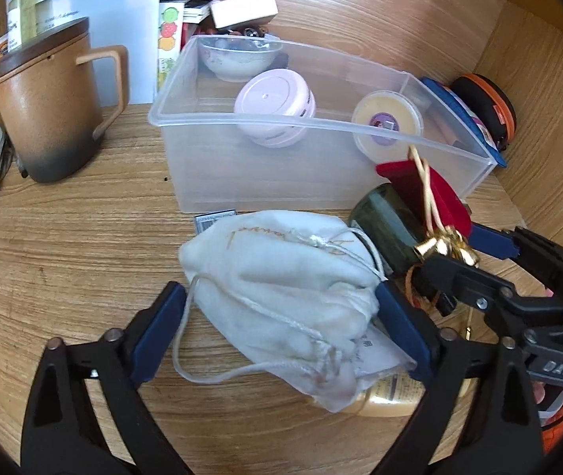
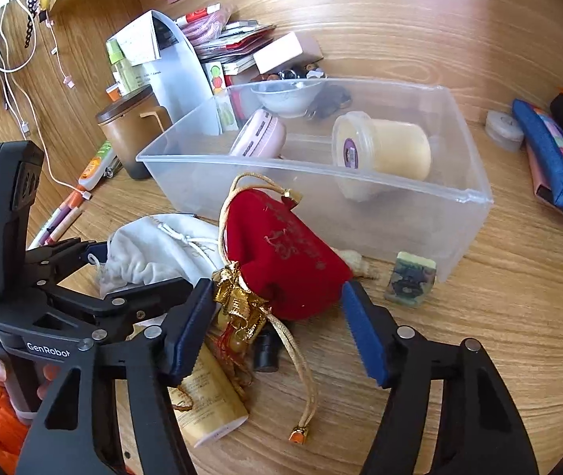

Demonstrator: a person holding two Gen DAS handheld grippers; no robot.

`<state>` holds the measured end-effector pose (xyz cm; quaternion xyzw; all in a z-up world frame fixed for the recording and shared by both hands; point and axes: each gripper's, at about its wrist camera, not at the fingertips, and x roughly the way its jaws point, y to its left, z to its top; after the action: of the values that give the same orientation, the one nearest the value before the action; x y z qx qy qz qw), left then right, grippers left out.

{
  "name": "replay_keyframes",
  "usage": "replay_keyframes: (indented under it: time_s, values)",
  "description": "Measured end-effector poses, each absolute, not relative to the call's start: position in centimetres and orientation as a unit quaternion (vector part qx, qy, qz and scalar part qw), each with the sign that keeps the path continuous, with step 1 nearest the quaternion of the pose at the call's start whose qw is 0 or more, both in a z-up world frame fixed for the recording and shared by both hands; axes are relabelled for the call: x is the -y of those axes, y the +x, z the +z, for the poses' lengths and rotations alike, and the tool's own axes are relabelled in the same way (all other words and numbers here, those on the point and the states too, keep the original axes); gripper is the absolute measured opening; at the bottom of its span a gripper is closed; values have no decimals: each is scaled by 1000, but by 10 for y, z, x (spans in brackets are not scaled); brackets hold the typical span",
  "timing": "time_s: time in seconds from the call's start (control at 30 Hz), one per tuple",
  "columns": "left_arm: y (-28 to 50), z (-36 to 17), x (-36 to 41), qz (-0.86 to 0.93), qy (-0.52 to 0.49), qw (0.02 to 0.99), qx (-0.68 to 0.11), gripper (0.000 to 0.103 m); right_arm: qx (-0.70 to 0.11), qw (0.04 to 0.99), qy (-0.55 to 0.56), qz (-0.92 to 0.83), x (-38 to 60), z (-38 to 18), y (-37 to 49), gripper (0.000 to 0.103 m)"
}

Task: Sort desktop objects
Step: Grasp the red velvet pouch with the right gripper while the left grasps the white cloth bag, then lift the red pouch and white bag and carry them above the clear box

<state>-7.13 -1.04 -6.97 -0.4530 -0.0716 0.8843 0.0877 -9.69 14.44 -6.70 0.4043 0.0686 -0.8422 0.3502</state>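
Note:
A clear plastic bin [image 1: 265,182] [image 2: 400,233] stands on the wooden desk and holds a pink round case [image 1: 273,105] [image 2: 259,138], a yellow tub [image 1: 386,120] [image 2: 384,150] and a white bowl [image 1: 237,59]. My left gripper [image 1: 281,320] is open, its jaws on either side of a white drawstring pouch [image 1: 281,289] [image 2: 154,253]. My right gripper [image 2: 281,324] is open around a red velvet pouch [image 2: 285,253] [image 1: 423,194] with gold cord. The right gripper also shows in the left wrist view [image 1: 491,253].
A brown lidded mug [image 1: 48,107] stands left of the bin. A cream tube [image 2: 206,396], a dark green bottle [image 1: 388,233] and a small green block [image 2: 410,279] lie near the pouches. A blue pouch [image 2: 554,162], books and a white box [image 1: 241,8] crowd the back.

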Motion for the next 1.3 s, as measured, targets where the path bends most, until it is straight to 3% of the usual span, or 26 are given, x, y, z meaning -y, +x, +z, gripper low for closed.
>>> replay_keyframes:
  time_s: [0.1, 0.4, 0.9, 1.3]
  values:
    - [-72, -68, 3, 890, -446, 85, 46, 83, -80, 352, 394, -845, -141, -66, -96, 44]
    - [-67, -61, -8, 900, -427, 82, 3, 56, -92, 363, 375, -848, -135, -61, -89, 26]
    - [-58, -40, -7, 917, -393, 66, -3, 40, -83, 369, 342, -860, -146, -36, -72, 20]
    - [-42, -19, -1, 929, -365, 52, -1, 37, -71, 366, 317, -872, -161, -16, -61, 19]
